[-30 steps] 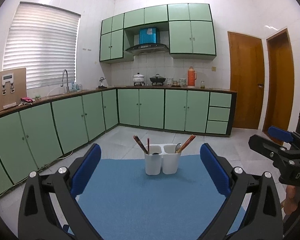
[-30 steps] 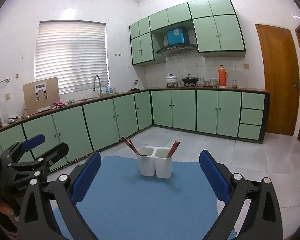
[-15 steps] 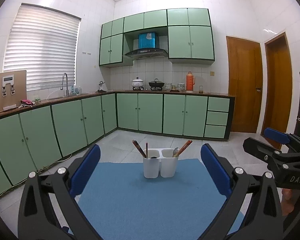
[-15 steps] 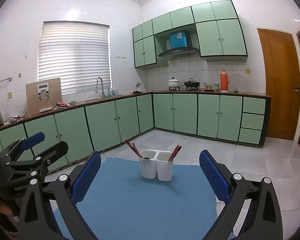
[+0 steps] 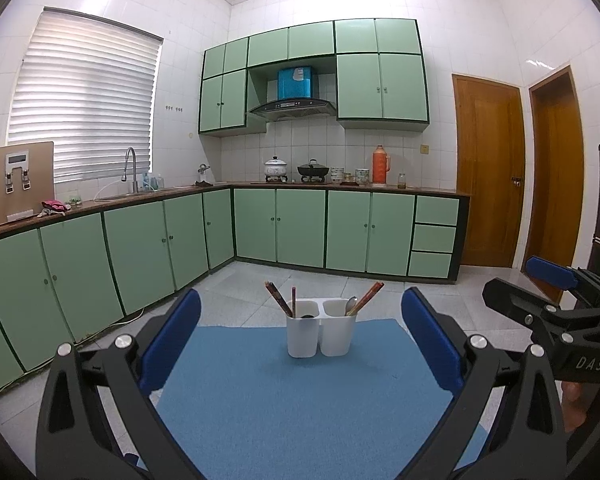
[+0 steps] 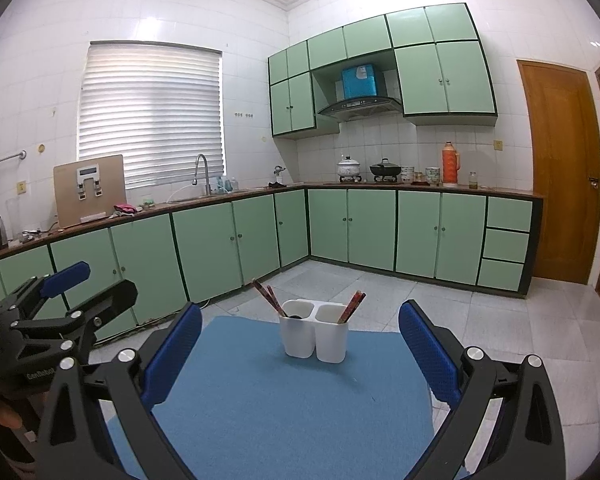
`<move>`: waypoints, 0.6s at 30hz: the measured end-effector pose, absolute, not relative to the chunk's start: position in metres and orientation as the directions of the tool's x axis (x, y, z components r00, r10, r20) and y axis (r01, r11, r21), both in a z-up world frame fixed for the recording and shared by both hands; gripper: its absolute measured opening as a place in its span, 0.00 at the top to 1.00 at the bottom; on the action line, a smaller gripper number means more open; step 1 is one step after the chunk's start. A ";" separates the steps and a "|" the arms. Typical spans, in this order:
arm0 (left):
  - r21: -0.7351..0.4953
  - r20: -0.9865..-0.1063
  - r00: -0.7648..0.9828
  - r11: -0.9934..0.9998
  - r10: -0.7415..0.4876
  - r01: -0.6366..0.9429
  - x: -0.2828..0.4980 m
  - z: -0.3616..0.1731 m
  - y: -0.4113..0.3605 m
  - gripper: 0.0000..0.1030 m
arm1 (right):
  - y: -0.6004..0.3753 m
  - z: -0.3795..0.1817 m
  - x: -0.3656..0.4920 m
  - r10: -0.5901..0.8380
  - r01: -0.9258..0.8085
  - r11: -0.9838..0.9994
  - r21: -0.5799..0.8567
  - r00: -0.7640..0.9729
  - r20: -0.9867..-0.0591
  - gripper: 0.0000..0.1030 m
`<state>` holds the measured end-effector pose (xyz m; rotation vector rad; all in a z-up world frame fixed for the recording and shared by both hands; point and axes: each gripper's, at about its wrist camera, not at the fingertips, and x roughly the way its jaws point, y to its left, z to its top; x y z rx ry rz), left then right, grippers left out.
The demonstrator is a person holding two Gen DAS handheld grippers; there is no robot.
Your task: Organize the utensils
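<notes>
The left gripper (image 5: 300, 344) is held wide apart w/ nothing in it, low over the blue mat (image 5: 300, 396). The right gripper (image 6: 300, 348) is spread wide too (also w/ nothing in it). Farther out on the mat, a white two-cup holder (image 5: 321, 332) is set upright. Red-brown chopsticks (image 5: 278, 299) are leaned in its left cup; a spoon (image 5: 351, 305) & more chopsticks (image 5: 367, 297) are seen in the right cup. Green cabinets (image 5: 300, 224) are seen far behind.
</notes>
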<state>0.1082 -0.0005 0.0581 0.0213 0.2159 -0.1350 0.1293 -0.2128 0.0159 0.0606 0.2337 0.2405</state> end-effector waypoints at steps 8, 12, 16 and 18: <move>0.007 -0.217 0.967 0.991 -0.132 0.136 0.107 0.058 -0.001 0.05 | -0.212 0.016 0.129 0.243 -0.229 0.970 0.086 0.944 -0.222 0.06; 0.005 -0.218 0.967 0.991 -0.132 0.136 0.108 0.058 0.000 0.05 | -0.212 0.015 0.129 0.241 -0.227 0.970 0.086 0.944 -0.225 0.06; 0.006 -0.217 0.967 0.991 -0.132 0.137 0.108 0.058 0.000 0.05 | -0.210 0.012 0.129 0.241 -0.227 0.970 0.086 0.943 -0.227 0.06; 0.005 -0.218 0.967 0.991 -0.132 0.137 0.108 0.058 0.000 0.05 | -0.210 0.012 0.130 0.241 -0.227 0.970 0.086 0.943 -0.228 0.06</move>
